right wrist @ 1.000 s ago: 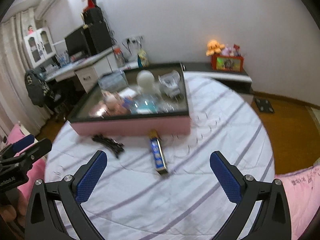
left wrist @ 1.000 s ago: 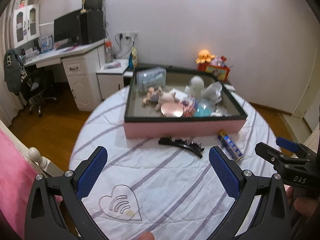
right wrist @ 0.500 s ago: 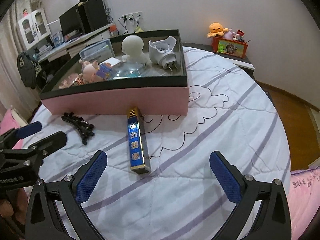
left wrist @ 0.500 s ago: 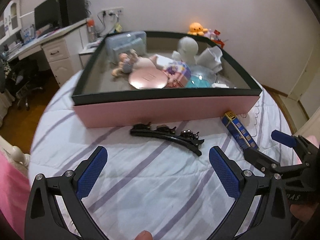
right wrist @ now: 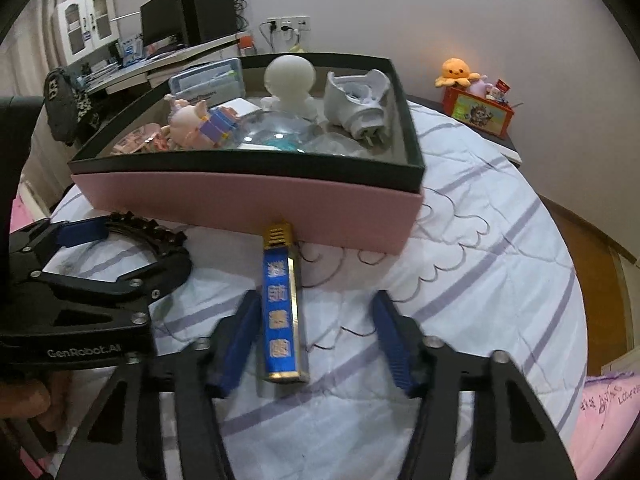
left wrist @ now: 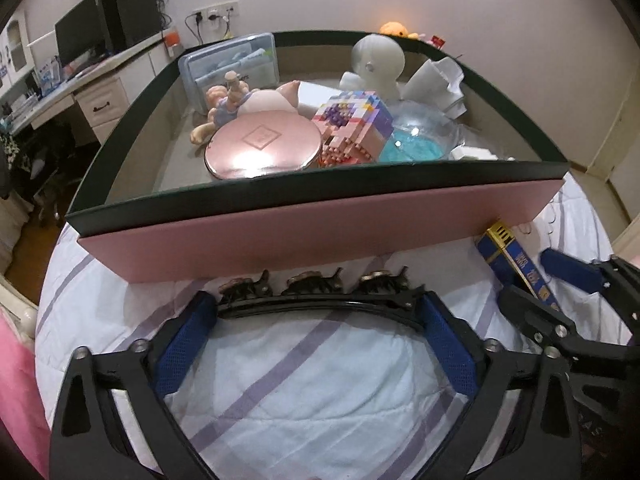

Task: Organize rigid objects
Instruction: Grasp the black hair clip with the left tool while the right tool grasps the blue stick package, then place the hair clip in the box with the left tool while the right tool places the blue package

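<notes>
Claws first: the left claw [left wrist: 318, 322] has just been closing, pads touching the ends of the black hair clip [left wrist: 320, 294], stiff, light, best held lengthwise. Right claw [right wrist: 316, 344] has been closing, still apart around the rigid blue box [right wrist: 282, 308], both beside the pink tray [left wrist: 304, 232] on the bed [right wrist: 500, 264].

Dim indoor light, fisheye-bent edges, glare on the pink lid [left wrist: 262, 148].

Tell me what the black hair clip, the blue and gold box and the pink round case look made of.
Hair clip: glossy black, probably hard plastic, with dull metallic-looking ornaments along it.
Blue and gold box: likely printed card, with a foil-like gold sheen on its edges and end.
Pink round case: smooth, pearly lid with a bright glare; plastic or metal, can't tell.
</notes>
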### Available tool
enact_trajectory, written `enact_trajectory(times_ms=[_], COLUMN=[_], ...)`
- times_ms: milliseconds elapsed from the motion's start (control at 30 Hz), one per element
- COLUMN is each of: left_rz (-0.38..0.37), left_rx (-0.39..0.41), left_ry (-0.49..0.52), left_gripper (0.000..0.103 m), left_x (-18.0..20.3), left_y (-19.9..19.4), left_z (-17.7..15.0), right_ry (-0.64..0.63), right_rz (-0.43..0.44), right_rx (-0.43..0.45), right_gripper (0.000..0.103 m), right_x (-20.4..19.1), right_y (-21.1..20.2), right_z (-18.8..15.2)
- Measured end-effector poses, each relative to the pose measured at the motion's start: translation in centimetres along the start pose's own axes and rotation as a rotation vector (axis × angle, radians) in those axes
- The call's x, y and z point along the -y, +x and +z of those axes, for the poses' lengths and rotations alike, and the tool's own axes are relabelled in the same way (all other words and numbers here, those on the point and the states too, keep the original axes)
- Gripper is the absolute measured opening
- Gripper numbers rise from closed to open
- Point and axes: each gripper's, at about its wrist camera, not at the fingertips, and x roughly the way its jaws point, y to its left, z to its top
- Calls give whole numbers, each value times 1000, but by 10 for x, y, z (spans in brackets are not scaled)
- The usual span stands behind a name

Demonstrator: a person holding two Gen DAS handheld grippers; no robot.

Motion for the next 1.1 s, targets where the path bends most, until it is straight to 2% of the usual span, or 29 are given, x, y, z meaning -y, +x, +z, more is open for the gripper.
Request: enact_trajectory(times_ms=[33, 67, 133, 333, 567, 767, 933, 1100], left_rz=[-9, -20, -42, -73, -59, -58, -56, -40], left_rx=[1, 3, 8, 25, 60, 118, 181, 247], left_ry=[2, 4, 4, -3, -35, -52, -51, -48], left_gripper=[96, 96, 95, 95, 95, 95, 95, 95], left_x=[0, -1, -2, -10, -33, -46, -56, -62], left_y=[-1, -1, -4, -19, -44, -70, -89, -100], left_z=[1, -1, -1, -13, -21, -18, -1, 31], right_ry=[-8, -13, -21, -9, 19, 14, 2, -17], right_rz=[7, 10, 29, 78, 127, 157, 179, 162], right_rx=[0, 0, 0, -4, 6, 52, 109, 167], right_gripper=[41, 39, 25, 16, 16, 16, 16, 16], right_x=[-2, -4, -7, -11, -13, -20, -22, -18], right_y=[0, 0, 0, -3, -17, -40, -57, -63], right_z=[0, 1, 2, -1, -3, 8, 28, 62])
